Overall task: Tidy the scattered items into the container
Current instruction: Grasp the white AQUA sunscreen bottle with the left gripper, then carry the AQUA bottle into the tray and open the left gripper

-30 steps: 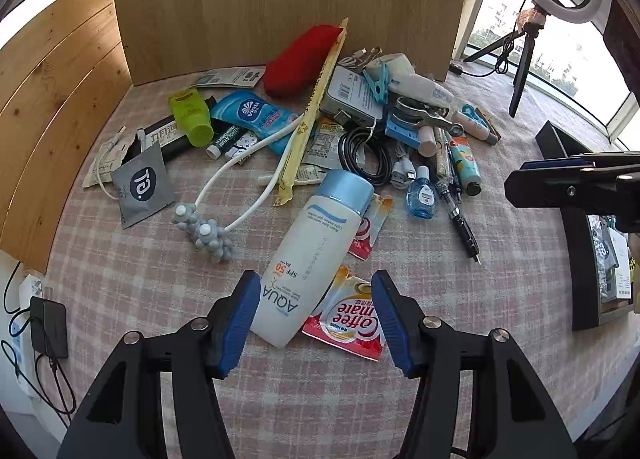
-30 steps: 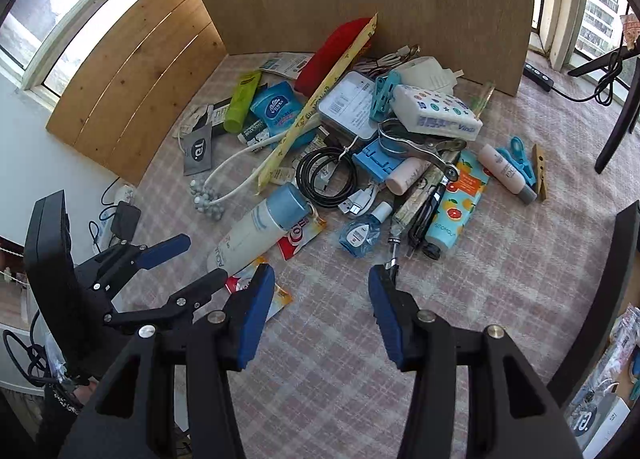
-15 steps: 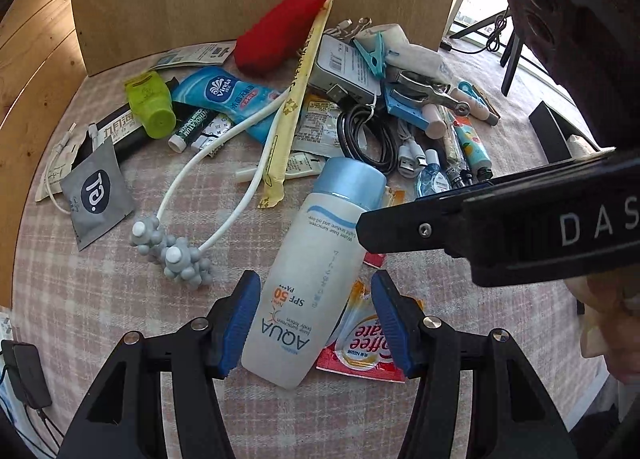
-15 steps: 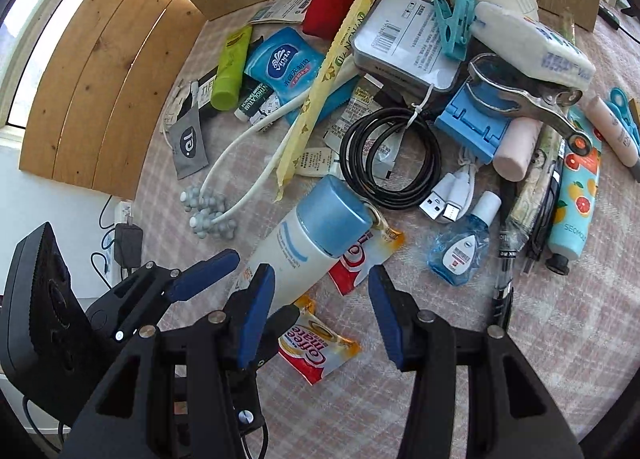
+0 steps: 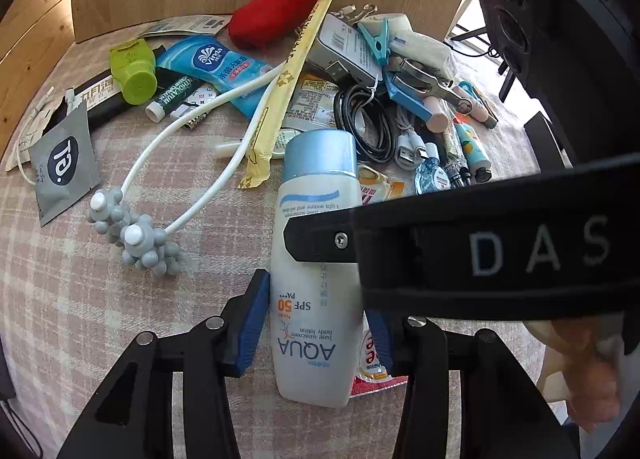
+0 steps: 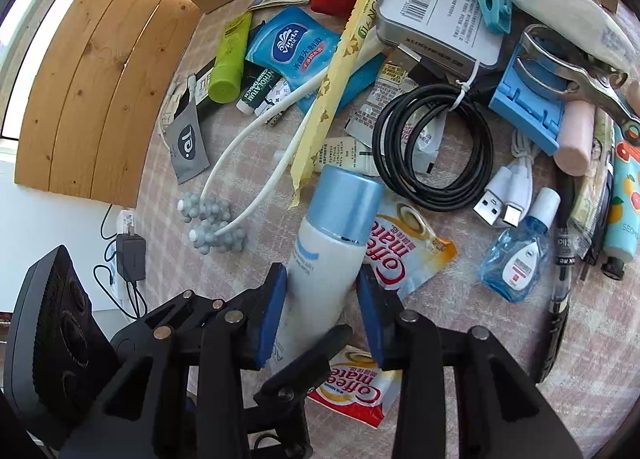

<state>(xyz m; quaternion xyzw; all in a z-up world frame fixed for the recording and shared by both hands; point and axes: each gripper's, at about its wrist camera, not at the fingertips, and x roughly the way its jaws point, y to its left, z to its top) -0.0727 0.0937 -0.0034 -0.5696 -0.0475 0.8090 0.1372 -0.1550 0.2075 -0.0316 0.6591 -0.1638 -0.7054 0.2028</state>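
Observation:
A white AQUA sunscreen bottle (image 5: pixel 316 259) with a pale blue cap lies on the checked cloth, cap pointing away; it also shows in the right wrist view (image 6: pixel 332 243). My left gripper (image 5: pixel 314 323) has its blue pads on both sides of the bottle's lower body. My right gripper (image 6: pixel 322 311) straddles the bottle's middle, pads close to its sides. Both grippers crowd the same bottle, and the right one crosses the left wrist view as a black bar (image 5: pixel 480 243). Coffee-mate sachets (image 6: pixel 404 247) lie beside and under the bottle. No container shows.
A dense pile lies beyond: a grey-balled massager on white stems (image 5: pixel 136 231), coiled black cable (image 6: pixel 436 147), blue dropper bottle (image 6: pixel 520 255), yellow chopstick sleeve (image 5: pixel 288 91), red pouch (image 5: pixel 280 7), tissue pack (image 6: pixel 292 47), green tube (image 5: pixel 134 71). A wooden board stands behind.
Both grippers moved forward and down onto the sunscreen bottle. Their jaws narrowed around it. The right gripper swung in over the left one.

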